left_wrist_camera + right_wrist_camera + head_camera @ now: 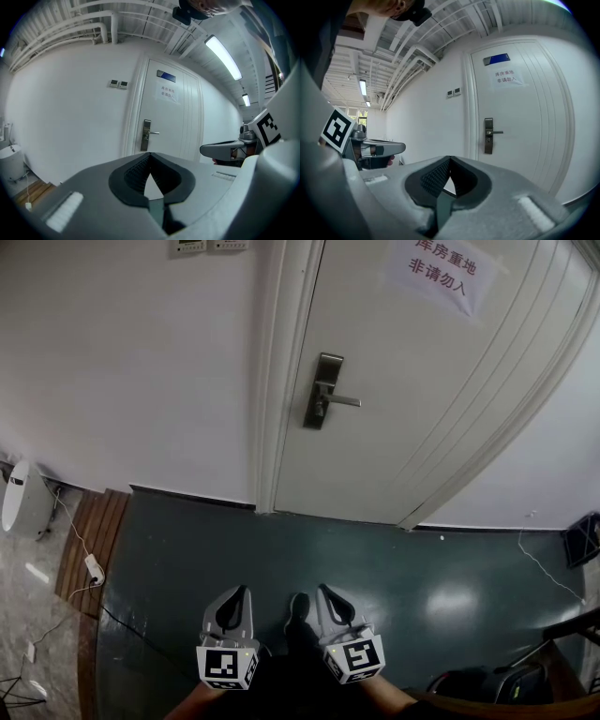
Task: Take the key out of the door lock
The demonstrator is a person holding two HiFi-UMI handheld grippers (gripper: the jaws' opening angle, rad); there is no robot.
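Observation:
A white door (441,371) stands ahead with a metal lock plate (323,391) and lever handle (343,400) at its left edge. The same lock plate (146,135) shows in the left gripper view, and the plate (488,136) in the right gripper view too. The key is too small to make out. My left gripper (246,591) and right gripper (322,590) hang side by side low in the head view, well short of the door. Both are shut, tips together, with nothing between them. The left gripper (149,153) and right gripper (450,158) point toward the door.
A paper notice (442,273) is taped to the door's upper part. White wall lies left of the door frame (270,381). A white appliance (23,498) and a cable with a plug (92,568) sit at the left on the floor. Dark green floor (375,559) stretches before the door.

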